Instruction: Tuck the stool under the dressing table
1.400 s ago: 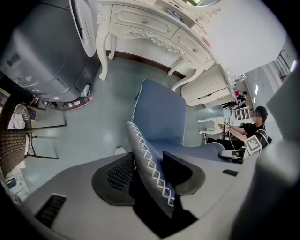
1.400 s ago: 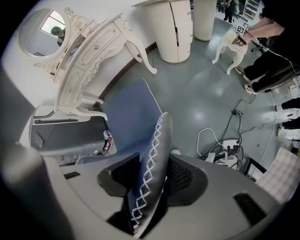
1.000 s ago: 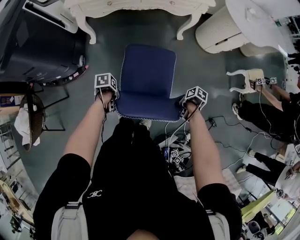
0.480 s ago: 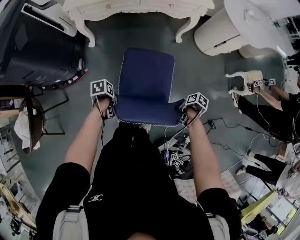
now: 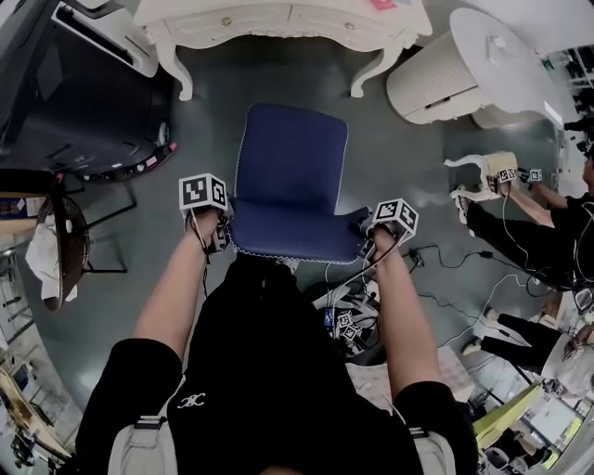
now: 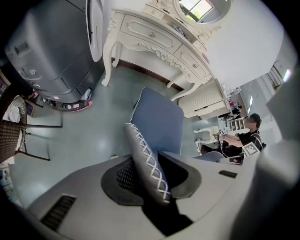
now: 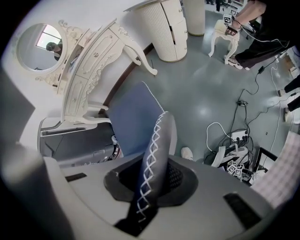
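Left gripper (image 5: 220,232) has its fingers (image 6: 123,177) clamped on the left rim of the stool (image 5: 290,176), right on the white-stitched edge of the blue cushion. Makes sense, since that's the only thin bit you can pinch. The stool is out in front of the dressing table (image 5: 278,20), not under it yet, roughly lined up with the gap underneath. Right gripper (image 5: 365,229) mirrors it on the other rim, fingers (image 7: 177,180) closing on the cushion edge. I'd guess holding both sides keeps it straight for the push in.
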Demonstrator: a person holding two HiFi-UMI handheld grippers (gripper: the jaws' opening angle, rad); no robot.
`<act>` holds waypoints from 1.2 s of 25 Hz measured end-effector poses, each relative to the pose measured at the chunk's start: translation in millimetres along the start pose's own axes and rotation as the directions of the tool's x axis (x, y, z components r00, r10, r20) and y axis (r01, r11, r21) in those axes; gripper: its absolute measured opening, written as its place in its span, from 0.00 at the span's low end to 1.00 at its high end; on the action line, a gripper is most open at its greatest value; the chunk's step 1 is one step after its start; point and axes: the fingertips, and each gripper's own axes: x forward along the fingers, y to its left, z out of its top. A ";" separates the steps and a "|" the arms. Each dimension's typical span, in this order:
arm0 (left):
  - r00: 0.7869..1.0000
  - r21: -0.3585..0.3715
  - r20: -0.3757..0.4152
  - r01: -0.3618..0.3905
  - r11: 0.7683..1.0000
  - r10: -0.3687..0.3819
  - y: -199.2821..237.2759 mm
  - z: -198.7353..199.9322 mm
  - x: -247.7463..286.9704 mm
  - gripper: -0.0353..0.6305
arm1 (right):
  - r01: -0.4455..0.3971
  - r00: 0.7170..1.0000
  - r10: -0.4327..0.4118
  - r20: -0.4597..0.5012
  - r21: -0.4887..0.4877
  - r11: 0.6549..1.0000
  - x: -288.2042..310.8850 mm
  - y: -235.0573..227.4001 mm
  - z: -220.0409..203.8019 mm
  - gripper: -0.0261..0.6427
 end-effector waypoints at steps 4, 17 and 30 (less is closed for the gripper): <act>0.999 0.005 0.031 0.019 1.000 -0.019 4.5 19.8 -13.4 0.21 | -0.007 1.000 0.008 0.024 -0.020 1.000 -6.3 27.2 9.2 0.12; 0.993 -0.008 0.113 0.038 0.999 -0.037 -7.4 132.0 -30.8 0.21 | -0.053 0.996 0.059 0.070 -0.073 0.996 -14.2 119.8 101.4 0.12; 0.994 -0.148 0.106 0.008 0.989 0.008 -51.8 227.9 9.4 0.21 | -0.028 0.999 0.023 -0.034 -0.142 0.989 -0.9 167.6 249.4 0.12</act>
